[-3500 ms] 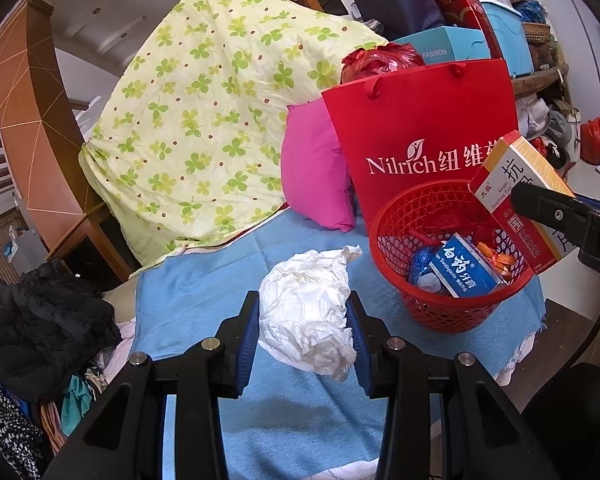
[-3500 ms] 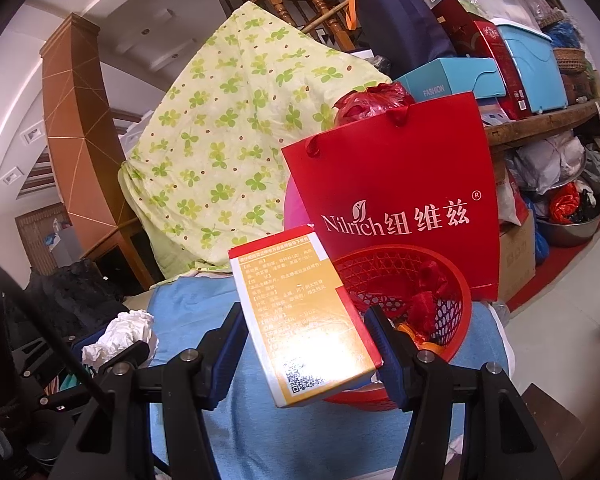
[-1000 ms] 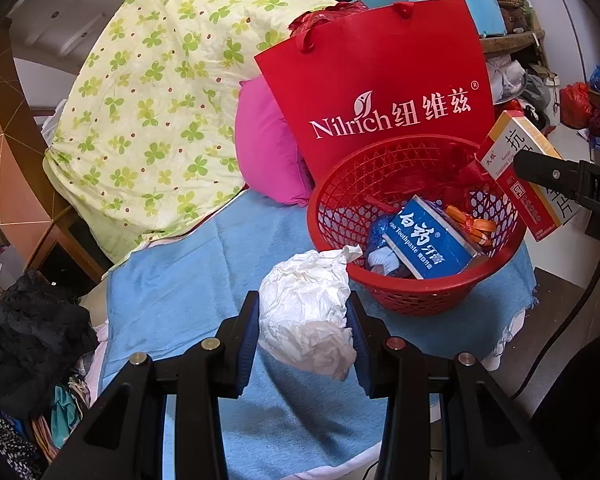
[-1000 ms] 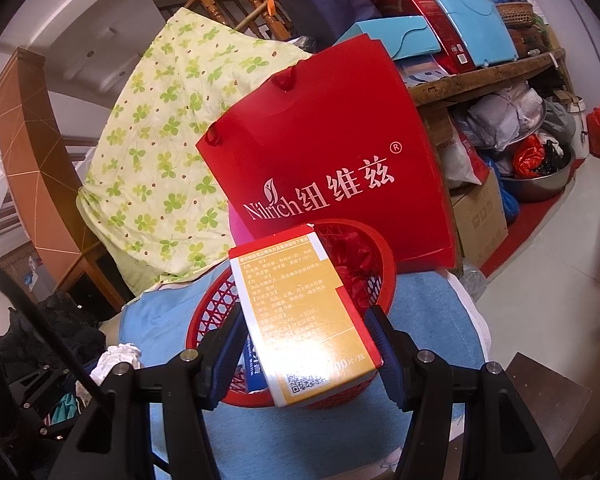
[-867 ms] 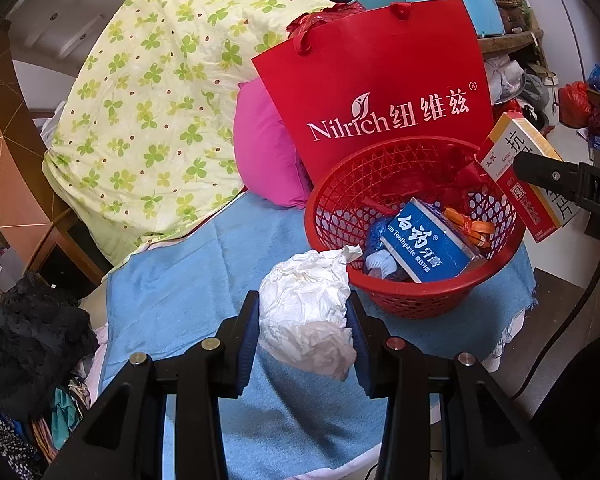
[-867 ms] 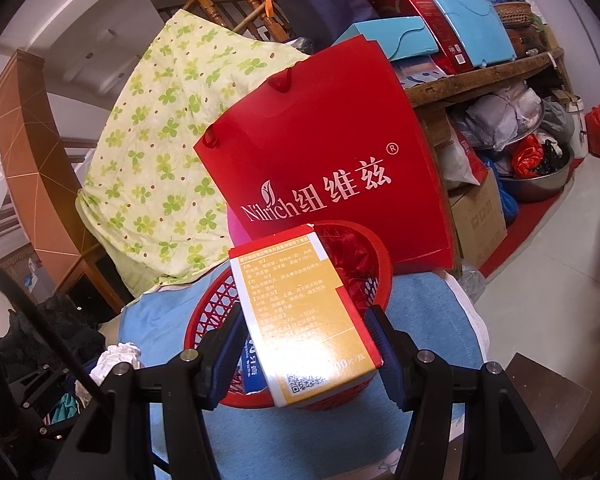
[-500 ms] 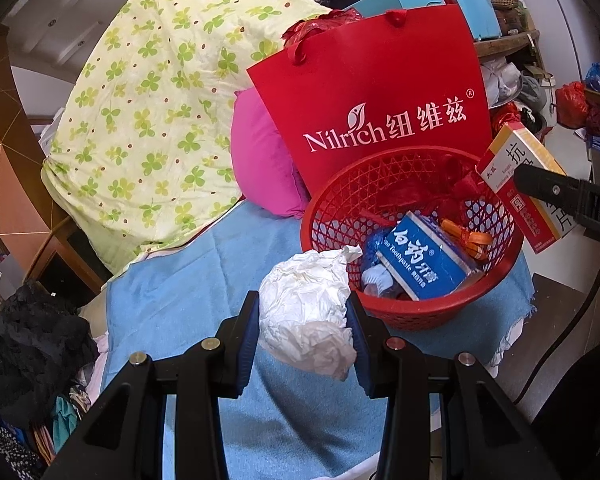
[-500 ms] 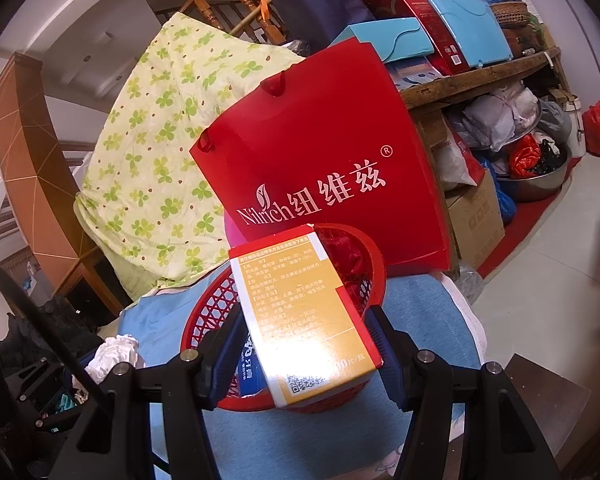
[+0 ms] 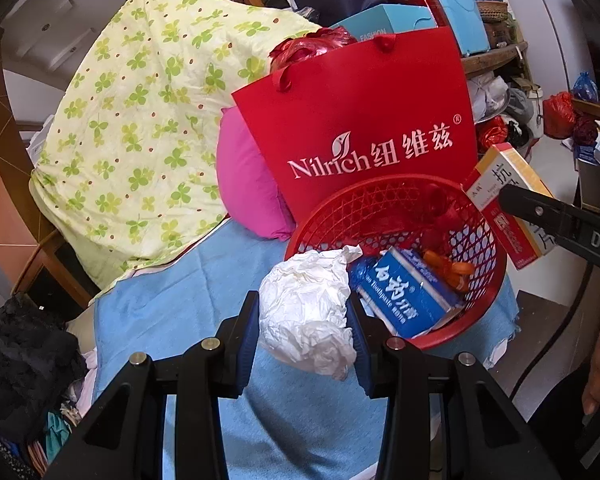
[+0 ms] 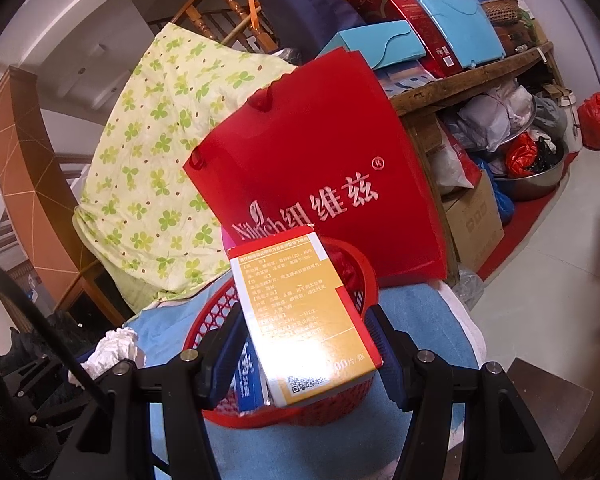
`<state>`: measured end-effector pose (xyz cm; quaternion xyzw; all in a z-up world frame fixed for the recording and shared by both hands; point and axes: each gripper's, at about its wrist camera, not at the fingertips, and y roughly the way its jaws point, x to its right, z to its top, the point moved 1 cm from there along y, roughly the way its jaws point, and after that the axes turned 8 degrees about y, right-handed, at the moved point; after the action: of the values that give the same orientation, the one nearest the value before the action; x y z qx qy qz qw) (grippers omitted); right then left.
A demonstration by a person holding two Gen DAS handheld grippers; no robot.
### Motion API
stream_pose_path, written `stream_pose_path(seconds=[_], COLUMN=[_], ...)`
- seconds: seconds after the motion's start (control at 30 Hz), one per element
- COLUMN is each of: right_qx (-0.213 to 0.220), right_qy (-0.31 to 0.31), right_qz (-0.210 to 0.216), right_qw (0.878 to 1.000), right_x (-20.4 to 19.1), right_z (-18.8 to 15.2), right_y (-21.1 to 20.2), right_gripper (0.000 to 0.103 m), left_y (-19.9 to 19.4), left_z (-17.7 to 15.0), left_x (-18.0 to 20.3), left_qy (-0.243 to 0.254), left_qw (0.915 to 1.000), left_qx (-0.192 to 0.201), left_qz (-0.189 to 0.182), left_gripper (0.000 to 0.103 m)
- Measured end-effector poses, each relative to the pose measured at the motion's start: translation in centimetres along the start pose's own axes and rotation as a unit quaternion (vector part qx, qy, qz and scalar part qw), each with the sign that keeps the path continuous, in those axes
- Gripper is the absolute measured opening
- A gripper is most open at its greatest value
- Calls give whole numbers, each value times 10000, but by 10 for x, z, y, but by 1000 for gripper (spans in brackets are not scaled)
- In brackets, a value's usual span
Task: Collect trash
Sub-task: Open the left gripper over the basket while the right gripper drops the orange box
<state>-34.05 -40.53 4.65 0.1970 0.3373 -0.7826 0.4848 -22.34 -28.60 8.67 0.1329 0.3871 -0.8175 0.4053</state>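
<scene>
At far left, a green-flowered quilt (image 9: 140, 128) is draped over furniture. In front lies a blue cloth (image 9: 172, 296). The left gripper (image 9: 304, 320) clamps a crumpled white tissue (image 9: 308, 312) between its blue pads, just at the near rim of a red basket (image 9: 496, 280). A blue toothpaste box (image 9: 408, 296) lies in the basket. A red bag (image 9: 360, 120) stands behind. The right gripper (image 10: 308, 344) clamps an orange box (image 10: 300, 320) above the basket.

Tissue wad (image 9: 308, 312), carton (image 10: 304, 320) carried nearer basket (image 9: 484, 240).
</scene>
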Motion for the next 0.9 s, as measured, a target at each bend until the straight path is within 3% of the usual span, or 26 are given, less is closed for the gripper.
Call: stream_pose_path(seconds=[0.53,0.9], right_qx=[-26,-373], right_qy=[1205,2130], right_qz=[582,681], right_qw=[9910,9740], right_x=[-12,34], right_z=[52,37], right_y=[56,96], right_gripper=[63,64], left_y=[15,66], left_z=[38,52], left_x=[-21,-30], left_qy=[-239,-870], left_qw=[9987,9883], left_qx=[311,311], left_qz=[-335,-1212], left_gripper=[43,45])
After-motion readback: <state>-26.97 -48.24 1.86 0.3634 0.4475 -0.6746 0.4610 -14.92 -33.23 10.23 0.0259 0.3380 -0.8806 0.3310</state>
